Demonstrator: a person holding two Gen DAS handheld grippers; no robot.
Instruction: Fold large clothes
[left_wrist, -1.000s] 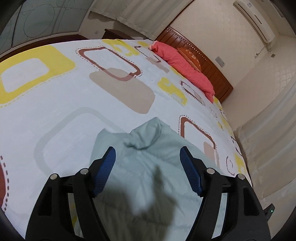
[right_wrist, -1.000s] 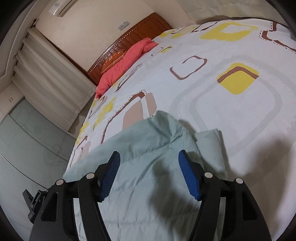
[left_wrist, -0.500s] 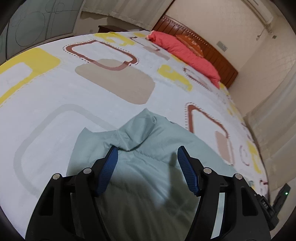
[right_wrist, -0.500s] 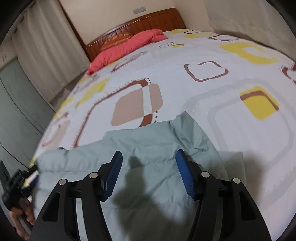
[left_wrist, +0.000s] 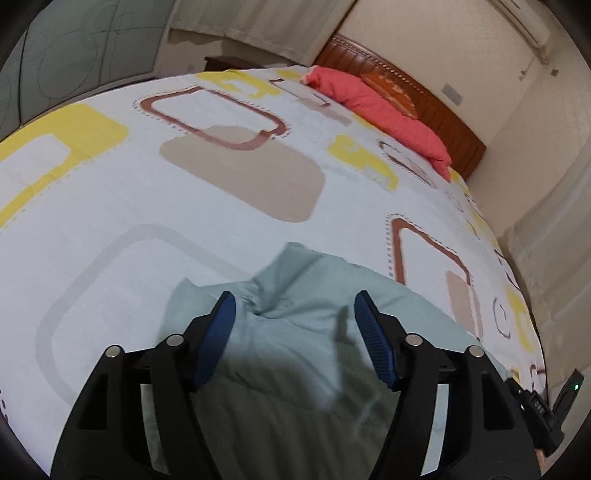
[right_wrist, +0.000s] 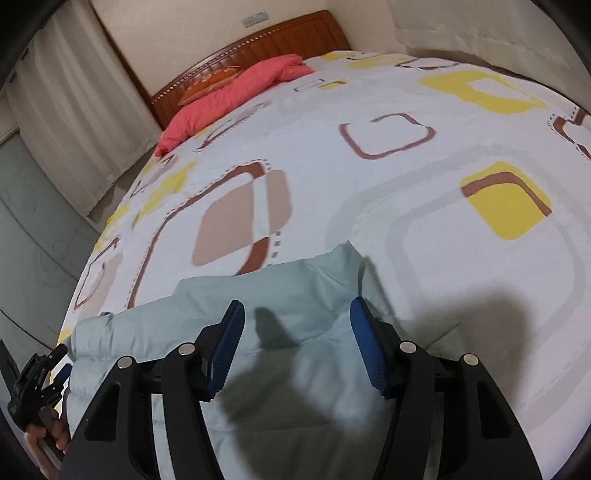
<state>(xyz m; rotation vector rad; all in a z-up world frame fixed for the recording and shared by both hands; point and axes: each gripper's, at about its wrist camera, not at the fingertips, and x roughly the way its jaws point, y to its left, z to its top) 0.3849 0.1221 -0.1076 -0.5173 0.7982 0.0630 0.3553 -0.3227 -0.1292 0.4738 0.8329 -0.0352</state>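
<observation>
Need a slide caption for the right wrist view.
Right hand-held gripper, jaws apart, above a pale green jacket on a patterned bedspread.

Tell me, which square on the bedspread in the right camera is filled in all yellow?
The yellow square at the right of the bedspread, with a brown band along its top. The other yellow shape, farther back, is just an outline with a white middle.

Pale green garment (left_wrist: 303, 332) cut off by the lower edge in both wrist views, near part hidden behind black gripper arms and in shadow. Bedspread (left_wrist: 110, 206) print smeared by blur around the frame edges. Small black device (left_wrist: 543, 417) at the bed's far right corner, partly out of frame, too small to identify. Hand (right_wrist: 48, 435) on the other gripper mostly cropped.
</observation>
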